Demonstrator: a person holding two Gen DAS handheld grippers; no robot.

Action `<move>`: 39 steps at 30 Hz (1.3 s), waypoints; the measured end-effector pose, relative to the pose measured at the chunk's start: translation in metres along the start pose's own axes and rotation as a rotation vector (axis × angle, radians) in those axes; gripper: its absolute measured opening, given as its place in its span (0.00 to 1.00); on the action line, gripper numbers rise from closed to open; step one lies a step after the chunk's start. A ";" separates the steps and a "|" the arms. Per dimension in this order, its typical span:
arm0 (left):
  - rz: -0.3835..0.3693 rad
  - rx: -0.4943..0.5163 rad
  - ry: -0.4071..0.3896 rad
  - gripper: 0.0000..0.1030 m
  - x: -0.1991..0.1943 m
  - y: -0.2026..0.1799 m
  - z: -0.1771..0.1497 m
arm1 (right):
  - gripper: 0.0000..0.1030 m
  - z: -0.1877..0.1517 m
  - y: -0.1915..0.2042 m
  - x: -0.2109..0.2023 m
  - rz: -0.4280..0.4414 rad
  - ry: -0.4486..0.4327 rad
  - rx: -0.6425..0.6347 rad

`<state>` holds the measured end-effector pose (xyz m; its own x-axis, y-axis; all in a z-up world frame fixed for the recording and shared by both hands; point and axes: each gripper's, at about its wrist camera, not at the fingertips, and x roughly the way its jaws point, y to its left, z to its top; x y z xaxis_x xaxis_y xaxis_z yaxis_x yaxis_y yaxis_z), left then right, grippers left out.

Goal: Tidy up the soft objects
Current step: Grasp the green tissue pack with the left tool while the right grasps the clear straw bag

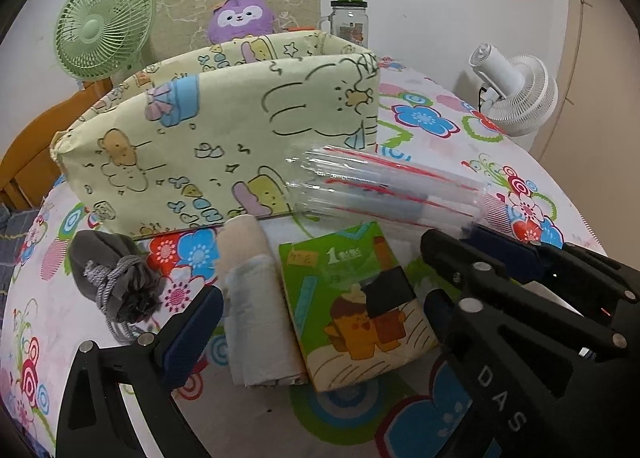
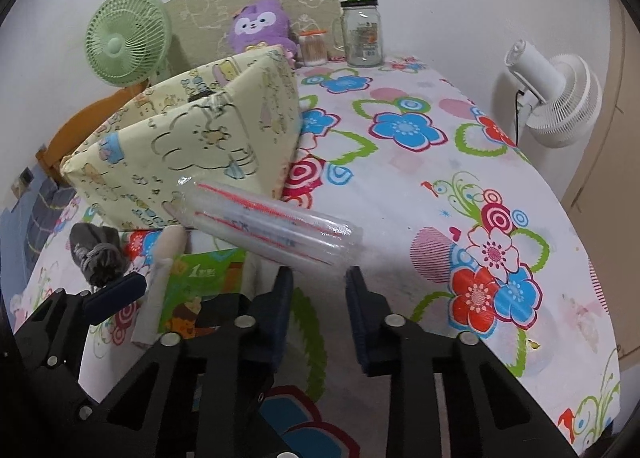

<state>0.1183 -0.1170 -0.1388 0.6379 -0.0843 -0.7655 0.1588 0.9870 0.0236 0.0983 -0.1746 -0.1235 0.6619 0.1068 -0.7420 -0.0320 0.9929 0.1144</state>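
A yellow cartoon-print fabric storage box stands on the floral table. In front of it lie a grey drawstring pouch, a beige rolled cloth and a green tissue pack. My right gripper holds a clear roll of plastic bags by its end, lifted beside the box; its jaws look partly apart. My left gripper is open, its fingers on either side of the cloth roll and tissue pack.
A green fan, a purple plush and a jar with a green lid stand at the table's back. A white fan stands off the right edge. A wooden chair is at the left.
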 end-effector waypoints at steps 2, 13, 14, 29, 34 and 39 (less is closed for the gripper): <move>0.002 -0.004 -0.006 0.98 -0.003 0.003 -0.001 | 0.15 0.000 0.004 -0.003 0.007 -0.008 -0.007; 0.011 -0.025 -0.040 0.98 -0.020 0.016 -0.007 | 0.06 -0.002 0.022 -0.019 0.012 -0.045 -0.037; 0.011 -0.029 -0.042 0.98 -0.021 0.018 -0.007 | 0.06 -0.002 0.023 -0.020 0.008 -0.048 -0.038; -0.007 0.005 -0.071 0.65 -0.027 -0.001 -0.006 | 0.06 -0.003 0.007 -0.025 -0.026 -0.057 -0.002; -0.004 0.021 -0.037 0.56 -0.016 -0.009 -0.003 | 0.06 -0.005 -0.004 -0.023 -0.030 -0.050 0.018; -0.006 0.034 -0.024 0.56 -0.009 -0.015 -0.002 | 0.06 -0.006 -0.011 -0.019 -0.026 -0.042 0.030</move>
<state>0.1088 -0.1311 -0.1339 0.6547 -0.0943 -0.7500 0.1879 0.9814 0.0406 0.0819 -0.1874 -0.1150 0.6927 0.0786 -0.7169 0.0071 0.9933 0.1157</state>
